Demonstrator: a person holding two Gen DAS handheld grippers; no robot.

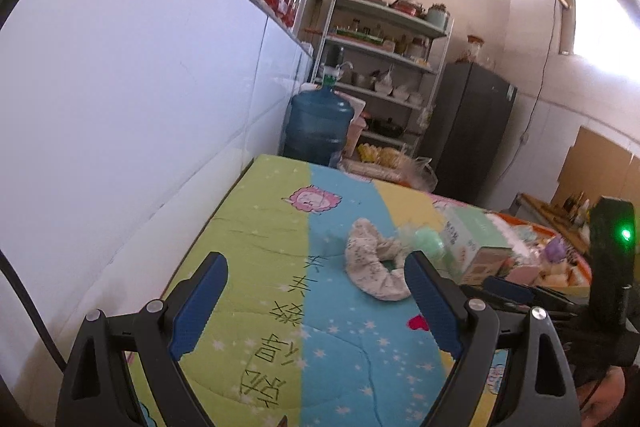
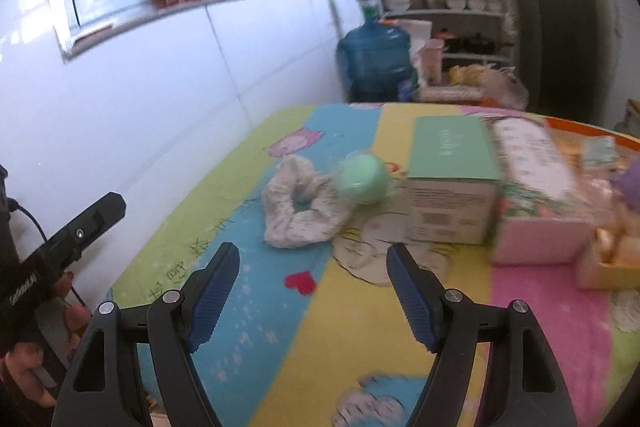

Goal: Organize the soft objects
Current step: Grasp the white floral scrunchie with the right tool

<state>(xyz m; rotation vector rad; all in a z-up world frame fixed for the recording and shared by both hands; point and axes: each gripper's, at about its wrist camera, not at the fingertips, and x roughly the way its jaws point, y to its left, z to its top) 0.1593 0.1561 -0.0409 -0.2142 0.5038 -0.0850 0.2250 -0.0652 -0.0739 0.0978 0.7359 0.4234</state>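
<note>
A crumpled white patterned cloth ring [image 1: 374, 263] [image 2: 300, 209] lies on the colourful quilted table cover [image 1: 280, 287] [image 2: 280, 307]. A pale green soft ball [image 2: 364, 179] [image 1: 428, 243] rests against the cloth's right side. My left gripper [image 1: 316, 291] is open and empty, above the cover, just short of the cloth; its right finger is beside the cloth's near edge. My right gripper [image 2: 312, 279] is open and empty, hovering in front of the cloth and ball.
A mint-topped box [image 2: 452, 183] [image 1: 472, 239] and a pink box [image 2: 536, 195] stand right of the ball. More items sit at the far right [image 2: 616, 227]. A white tiled wall [image 1: 120, 107] runs along the left. A blue water jug [image 1: 316, 123] and shelves [image 1: 384, 67] stand behind.
</note>
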